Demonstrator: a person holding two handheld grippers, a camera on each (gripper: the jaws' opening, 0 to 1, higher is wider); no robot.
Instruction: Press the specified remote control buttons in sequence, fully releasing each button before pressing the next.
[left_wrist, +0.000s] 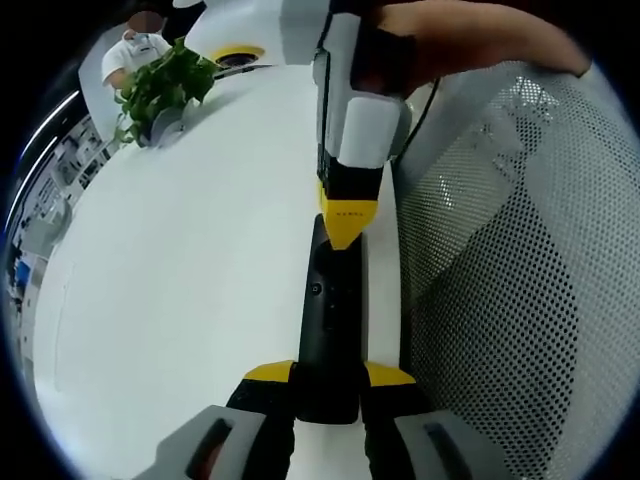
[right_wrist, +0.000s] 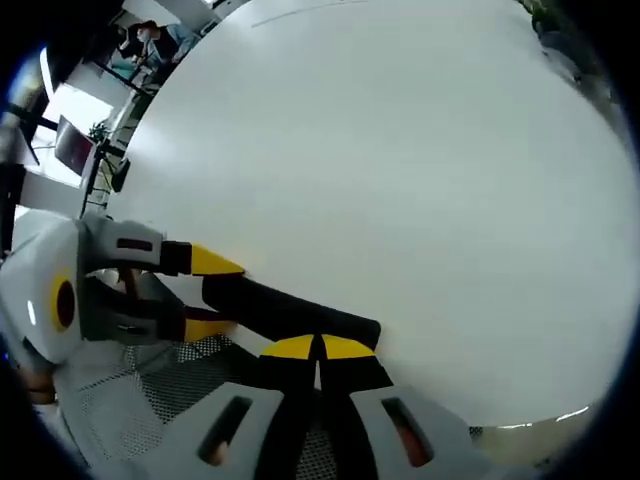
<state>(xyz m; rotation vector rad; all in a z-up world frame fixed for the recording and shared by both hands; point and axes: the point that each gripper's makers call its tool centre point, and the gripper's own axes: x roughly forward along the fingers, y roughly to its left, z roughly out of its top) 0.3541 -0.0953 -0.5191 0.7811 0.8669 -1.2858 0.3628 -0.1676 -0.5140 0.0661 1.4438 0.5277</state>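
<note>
In the left gripper view, a black remote control (left_wrist: 331, 325) is seen pinched between the two yellow-tipped jaws of the left gripper (left_wrist: 330, 378). Its near end is clamped by the jaws, and its long axis runs straight away from the camera, along the edge of the white worktop (left_wrist: 190, 270). The far end of the remote is met by the right gripper (left_wrist: 347, 222), which comes down from the top of the view with its yellow tips pressed together and laid on the upper face of the remote. A hand (left_wrist: 470, 40) is seen on that gripper. A grey mesh surface (left_wrist: 520, 270) is placed beside the worktop, and a green plant (left_wrist: 165, 85) stands far on the worktop.

In the right gripper view, the remote control (right_wrist: 285, 310) lies slanted at the worktop (right_wrist: 380, 170) edge, one end held by the left gripper (right_wrist: 210, 295), the other end under the closed yellow tips of the right gripper (right_wrist: 318, 348).
</note>
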